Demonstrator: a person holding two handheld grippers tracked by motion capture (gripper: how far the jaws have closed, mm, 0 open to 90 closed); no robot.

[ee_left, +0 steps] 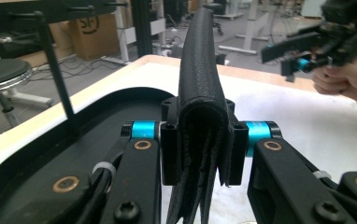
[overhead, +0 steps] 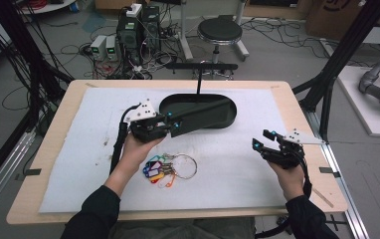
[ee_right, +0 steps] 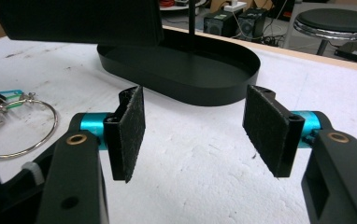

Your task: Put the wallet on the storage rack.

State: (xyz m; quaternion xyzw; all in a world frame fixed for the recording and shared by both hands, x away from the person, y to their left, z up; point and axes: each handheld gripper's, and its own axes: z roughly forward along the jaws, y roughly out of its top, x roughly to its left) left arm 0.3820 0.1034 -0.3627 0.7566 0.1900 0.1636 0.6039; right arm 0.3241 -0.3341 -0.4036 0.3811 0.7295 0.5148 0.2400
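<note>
Wallet (ee_left: 201, 93) pinched on its folded spine by left tongs (overhead: 170, 124), held over far tray (overhead: 228, 119) for drop-in; right tongs (overhead: 263, 140) spread, idle.

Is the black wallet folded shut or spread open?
Folded shut: the left gripper pinches the wallet at its fold, layers pressed together.

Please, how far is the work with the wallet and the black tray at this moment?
Done: the left tool is shut on the black wallet and holds it up off the cloth. In hand: the wallet reaches over the black tray, not yet set down. Left: lowering and releasing it. The key ring lies on the white cloth, untouched; the right tool is open and holds nothing.
</note>
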